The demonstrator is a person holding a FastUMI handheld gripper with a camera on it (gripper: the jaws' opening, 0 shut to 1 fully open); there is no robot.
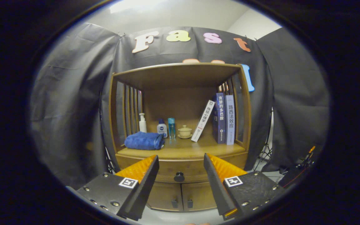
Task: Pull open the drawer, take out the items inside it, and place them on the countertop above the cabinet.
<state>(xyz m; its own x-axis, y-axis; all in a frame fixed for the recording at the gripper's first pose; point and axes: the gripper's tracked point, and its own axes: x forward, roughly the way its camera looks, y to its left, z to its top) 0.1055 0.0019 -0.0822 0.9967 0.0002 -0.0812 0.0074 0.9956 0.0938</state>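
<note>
**Gripper facing shut drawer, nothing held**

The gripper (181,164) is hanging in front of the cabinet (180,131), fingers spread wide and gripping nothing — the dark knob (179,177) is showing in the gap between them, beyond the tips and not touching either one.

The drawer (180,170) is sitting closed, flush under the countertop (183,150); its contents are hidden. Below it, two small doors (181,195) are standing shut, each with a small handle near the middle seam.

On the countertop, left to right:
- a folded blue towel (144,140) is lying at the front left
- a white pump bottle (142,122) is standing behind it
- a small blue-capped bottle (162,127) and a clear blue bottle (171,127) are standing side by side
- a pale lidded cup (185,131) is resting on its saucer near the middle
- a white book (202,120) is leaning rightward against two upright books (224,119) — those are standing against the slatted right wall.
</note>
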